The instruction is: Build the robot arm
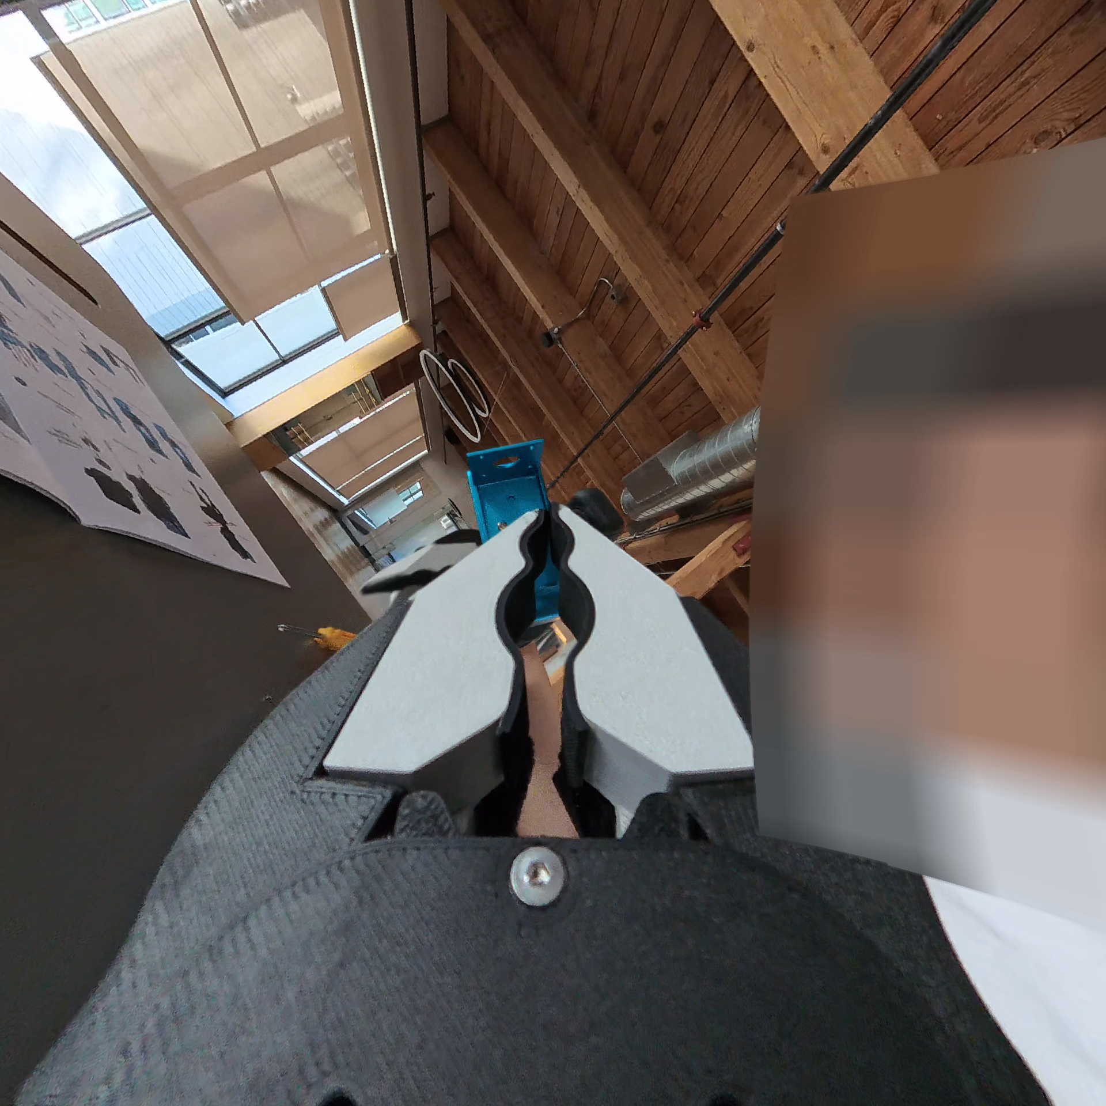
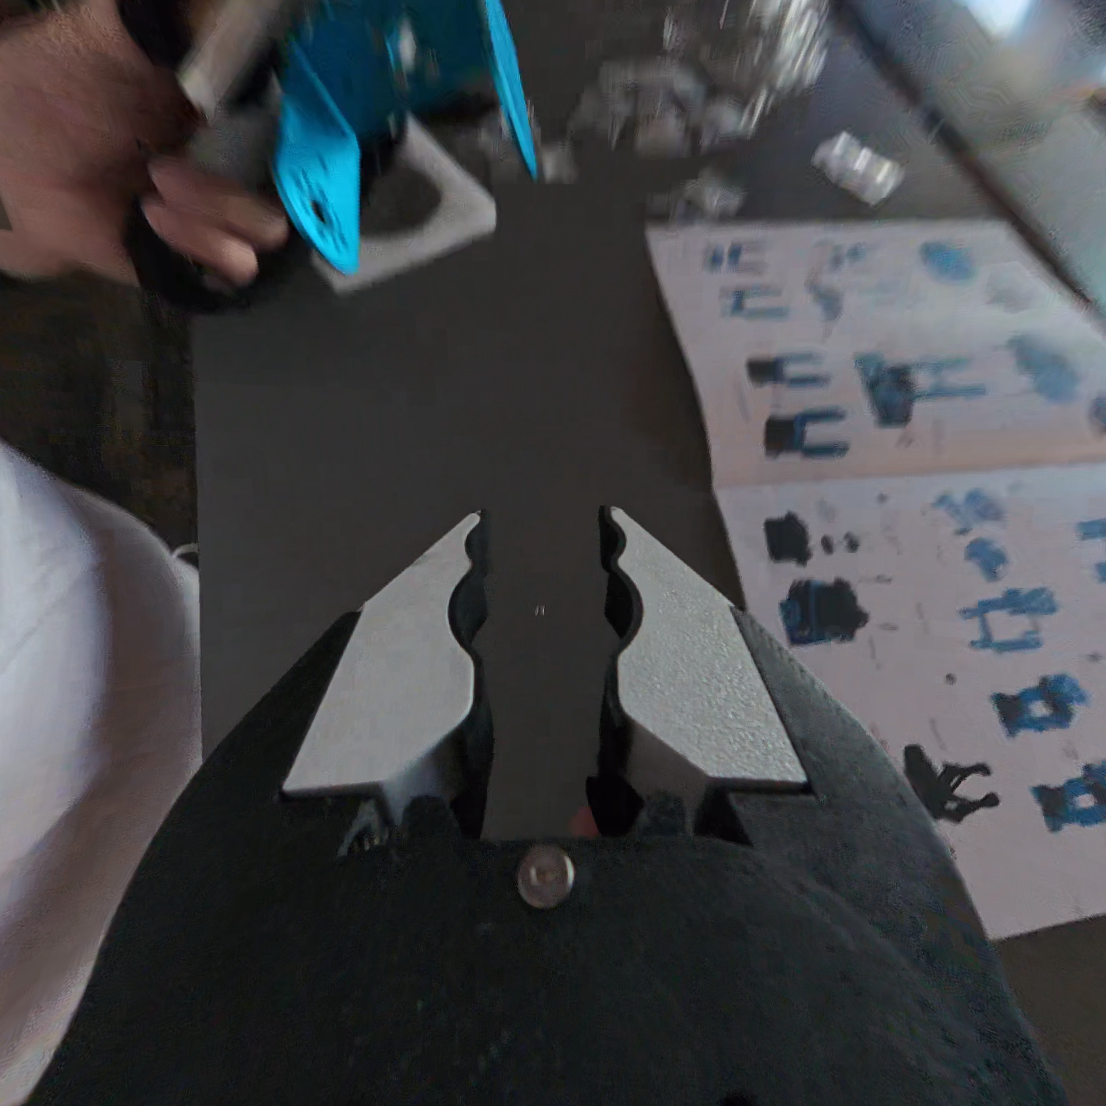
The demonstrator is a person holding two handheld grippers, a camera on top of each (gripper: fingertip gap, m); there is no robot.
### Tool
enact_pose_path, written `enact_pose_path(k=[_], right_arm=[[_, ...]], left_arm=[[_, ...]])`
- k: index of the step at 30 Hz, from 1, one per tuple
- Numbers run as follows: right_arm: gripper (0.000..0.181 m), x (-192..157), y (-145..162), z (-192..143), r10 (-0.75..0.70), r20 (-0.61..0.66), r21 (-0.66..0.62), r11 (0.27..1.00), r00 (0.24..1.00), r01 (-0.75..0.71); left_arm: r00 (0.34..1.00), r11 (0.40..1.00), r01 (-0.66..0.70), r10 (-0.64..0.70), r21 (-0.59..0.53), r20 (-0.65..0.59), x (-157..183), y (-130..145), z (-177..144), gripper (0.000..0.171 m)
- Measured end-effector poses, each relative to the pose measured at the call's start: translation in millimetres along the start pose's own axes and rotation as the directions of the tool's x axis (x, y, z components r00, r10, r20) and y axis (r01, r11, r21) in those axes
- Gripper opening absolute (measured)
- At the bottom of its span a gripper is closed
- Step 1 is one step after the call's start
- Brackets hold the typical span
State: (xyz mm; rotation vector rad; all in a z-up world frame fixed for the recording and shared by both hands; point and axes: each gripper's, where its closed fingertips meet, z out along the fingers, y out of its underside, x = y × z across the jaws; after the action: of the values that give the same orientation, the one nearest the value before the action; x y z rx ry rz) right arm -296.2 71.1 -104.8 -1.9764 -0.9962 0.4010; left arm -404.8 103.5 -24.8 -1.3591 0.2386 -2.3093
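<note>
Your left gripper is clenched on a blue metal bracket and tilted up at the wooden ceiling, so the bracket blocks the middle of its view. Your right gripper is spread wide with nothing between its fingers, hovering over the black mat. Beside it to the right lies a printed instruction sheet; small silvery parts sit blurred beyond. Your hand shows far left, gripping the other tool.

1 blue metal bracket, 1 printed sheet (unfolded), 2 grippers
</note>
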Motion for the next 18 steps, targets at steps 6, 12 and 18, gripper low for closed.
enact_pose_path(k=[6, 12, 18], right_arm=[[0.054, 1.3, -69.6, -7.3, -0.171, -0.163, 0.301, 0.929, 0.972, 0.214], [0.018, -4.5, -55.9, 8.1, -0.221, -0.120, 0.315, 0.916, 0.968, 0.248], [0.000, -1.0, -50.6, -4.1, -0.108, -0.146, 0.436, 0.886, 0.983, 0.162]], left_arm=[[0.998, 0.996, 0.040, -0.037, -0.076, 0.045, -12.6, 19.3, 18.1, 0.000], [0.973, 0.985, 0.003, 0.037, -0.174, 0.229, -24.8, 40.9, 29.9, 0.000], [0.904, 0.951, -0.046, 0.170, -0.307, 0.392, -26.3, 60.3, 46.1, 0.000]])
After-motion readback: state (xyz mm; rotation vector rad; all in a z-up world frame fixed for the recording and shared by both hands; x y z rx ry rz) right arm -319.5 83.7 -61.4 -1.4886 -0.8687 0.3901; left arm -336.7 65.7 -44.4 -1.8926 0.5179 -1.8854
